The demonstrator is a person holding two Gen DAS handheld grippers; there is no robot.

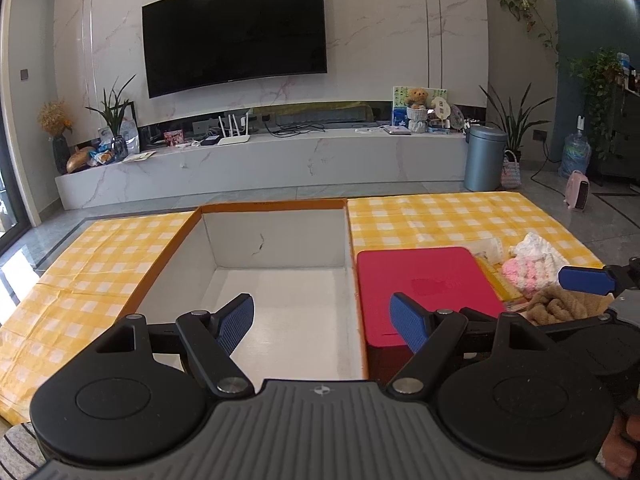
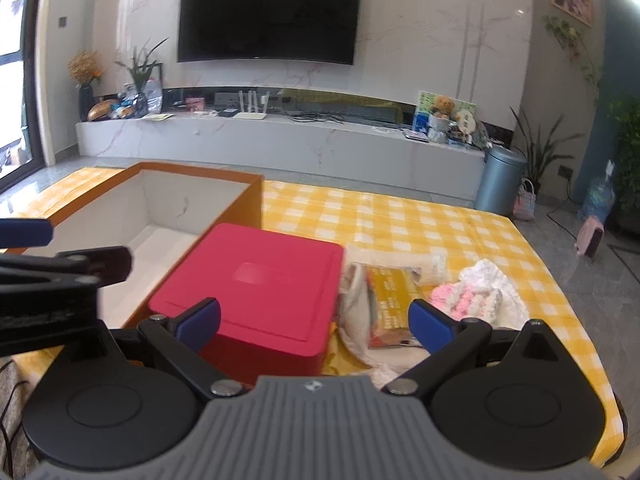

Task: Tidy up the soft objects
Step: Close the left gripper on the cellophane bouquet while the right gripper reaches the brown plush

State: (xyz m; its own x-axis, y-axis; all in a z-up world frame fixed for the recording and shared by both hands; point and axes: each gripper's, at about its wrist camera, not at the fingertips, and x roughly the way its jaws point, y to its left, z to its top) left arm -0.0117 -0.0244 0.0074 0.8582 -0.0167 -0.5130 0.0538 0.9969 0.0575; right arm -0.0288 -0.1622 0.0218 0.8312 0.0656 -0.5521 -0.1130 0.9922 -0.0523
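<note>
Soft pile — white towel (image 2: 356, 320), pink knit (image 2: 460, 300) — lies just ahead-right of the right claw (image 2: 316, 326), well right of the left claw (image 1: 322, 322); right is nearer. Empty box (image 1: 280, 320) sits under and ahead of the left claw. Both claws level, jaws wide, holding nothing.

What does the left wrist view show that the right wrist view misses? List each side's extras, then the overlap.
Left wrist only: a brown towel by the right tool's finger.
Right wrist only: a white cloth beside a yellow packet.
Both: the orange box, empty; the red box; the pink-and-white knit; both tools open.
</note>
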